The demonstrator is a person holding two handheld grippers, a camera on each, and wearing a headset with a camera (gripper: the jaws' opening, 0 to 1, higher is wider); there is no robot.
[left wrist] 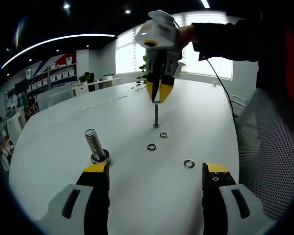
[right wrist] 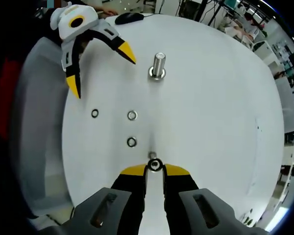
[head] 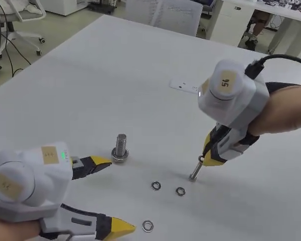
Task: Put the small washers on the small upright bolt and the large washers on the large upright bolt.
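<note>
The small upright bolt (head: 195,171) stands right of centre. My right gripper (head: 206,160) hangs over its top, shut on a small washer (right wrist: 155,165) held at the bolt's tip. The large upright bolt (head: 121,146) stands to the left with a washer (left wrist: 101,157) round its base. Three loose washers lie flat on the table: one (head: 156,186) and another (head: 180,191) near the small bolt, a third (head: 147,226) closer to me. My left gripper (head: 114,195) rests low and open, nothing between its jaws, one fingertip (head: 103,161) near the large bolt.
The white table (head: 115,80) stretches far behind the bolts. A small card (head: 183,86) lies toward the back. Chairs and desks stand beyond the table's far edge. The right gripper's cable (head: 283,57) trails off to the right.
</note>
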